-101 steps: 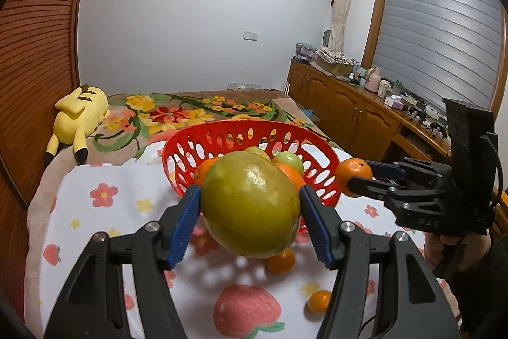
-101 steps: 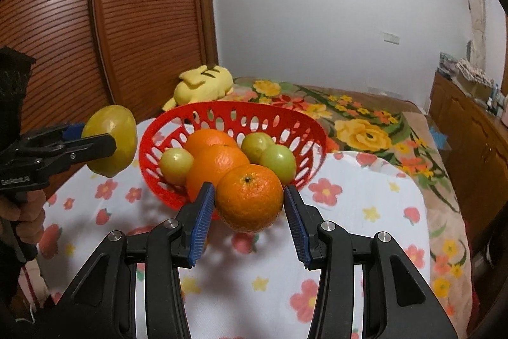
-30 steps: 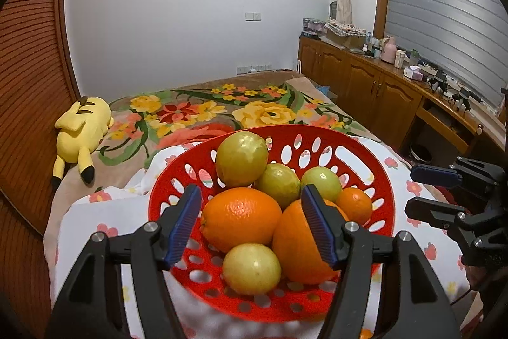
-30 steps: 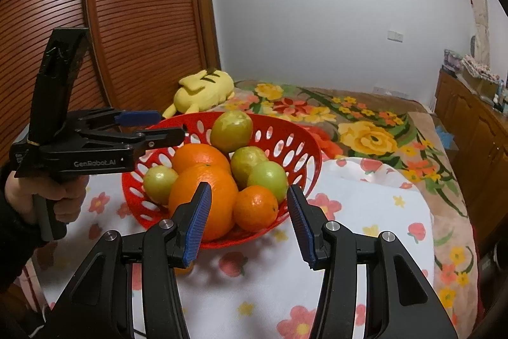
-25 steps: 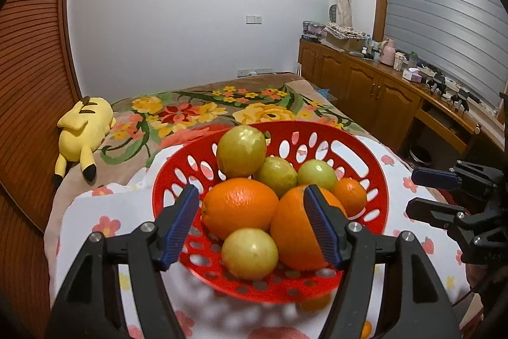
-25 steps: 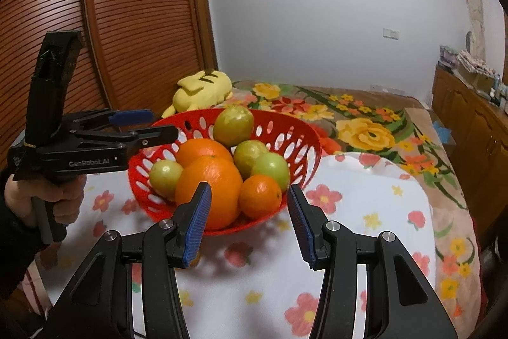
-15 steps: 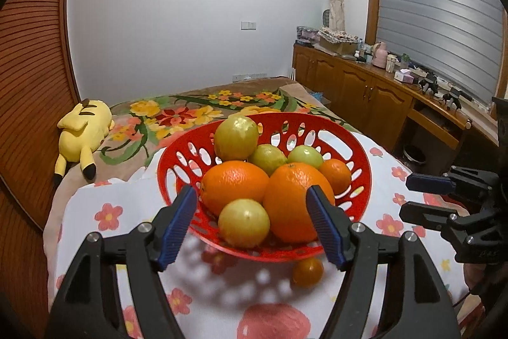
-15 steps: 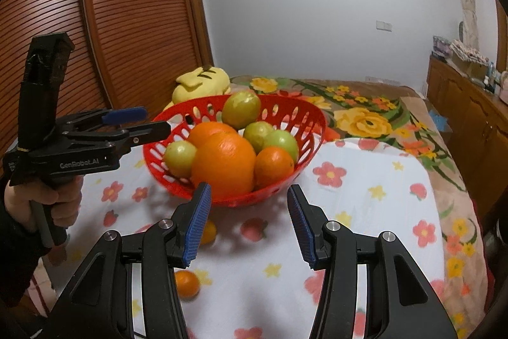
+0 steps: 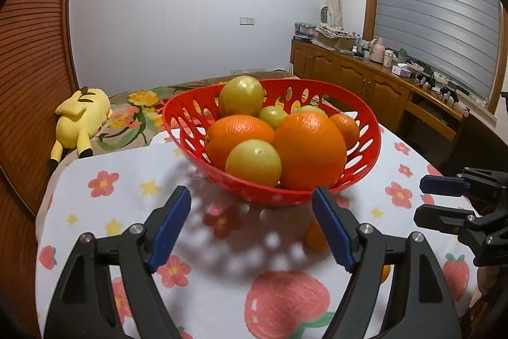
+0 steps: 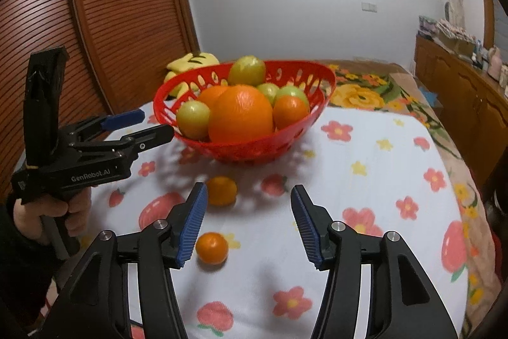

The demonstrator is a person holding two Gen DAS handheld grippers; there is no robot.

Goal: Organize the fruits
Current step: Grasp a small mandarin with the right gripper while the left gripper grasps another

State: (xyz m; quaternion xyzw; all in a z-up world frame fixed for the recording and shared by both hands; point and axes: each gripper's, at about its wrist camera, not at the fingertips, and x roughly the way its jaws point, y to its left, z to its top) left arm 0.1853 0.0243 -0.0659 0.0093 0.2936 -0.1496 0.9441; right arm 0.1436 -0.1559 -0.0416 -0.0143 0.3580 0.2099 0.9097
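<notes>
A red basket (image 9: 190, 119) (image 10: 304, 75) holds several oranges and green-yellow fruits on the flowered cloth. Two small oranges lie loose on the cloth in front of it: one (image 10: 221, 190) nearer the basket, one (image 10: 211, 247) close to my right gripper's left finger. One of them shows partly behind my left gripper's right finger (image 9: 314, 235). My left gripper (image 9: 252, 223) is open and empty, low in front of the basket; it also shows in the right wrist view (image 10: 139, 124). My right gripper (image 10: 249, 223) is open and empty; it also shows in the left wrist view (image 9: 444, 200).
A yellow plush toy (image 9: 81, 119) lies on the flowered bedspread behind the table. A wooden slatted wall (image 10: 111, 5) stands at the left. A wooden cabinet (image 9: 365, 81) with clutter runs along the right wall.
Both grippers released their fruit into the basket, then pulled back and sank toward the cloth. The basket now looks higher and farther, and the loose small oranges have come into view.
</notes>
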